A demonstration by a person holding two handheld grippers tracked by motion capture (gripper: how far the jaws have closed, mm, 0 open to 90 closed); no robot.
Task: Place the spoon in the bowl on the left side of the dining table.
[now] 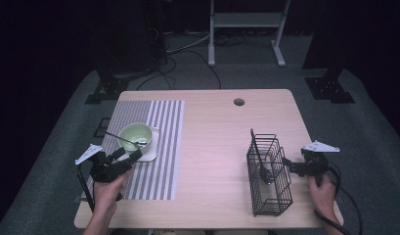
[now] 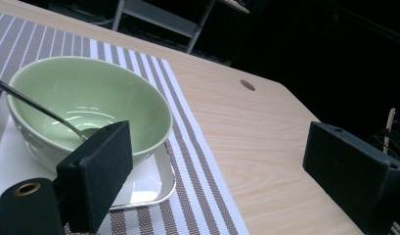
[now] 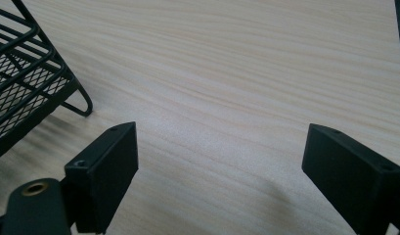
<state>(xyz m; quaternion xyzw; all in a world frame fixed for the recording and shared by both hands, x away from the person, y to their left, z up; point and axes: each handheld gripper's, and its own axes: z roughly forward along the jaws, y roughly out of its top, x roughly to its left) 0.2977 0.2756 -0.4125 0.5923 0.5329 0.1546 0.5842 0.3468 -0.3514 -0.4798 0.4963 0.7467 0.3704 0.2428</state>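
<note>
A pale green bowl (image 1: 136,135) (image 2: 90,105) stands on a white square plate (image 1: 149,155) (image 2: 144,186) on the striped placemat (image 1: 158,161). A metal spoon (image 1: 134,142) (image 2: 36,107) rests inside the bowl, its handle leaning out to the left. My left gripper (image 1: 130,155) (image 2: 219,147) is open, just in front of and right of the bowl, with nothing between its jaws. At the right, a black wire basket (image 1: 271,196) (image 3: 21,88) holds a dark-handled spoon (image 1: 262,164). My right gripper (image 1: 288,164) (image 3: 222,147) is open over bare table, just right of the basket.
The wooden table (image 1: 217,147) has a round cable hole (image 1: 239,102) (image 2: 247,84) near its far edge. Bare tabletop lies between the placemat and the basket. A white frame stand (image 1: 246,29) and dark stand legs are on the floor beyond the table.
</note>
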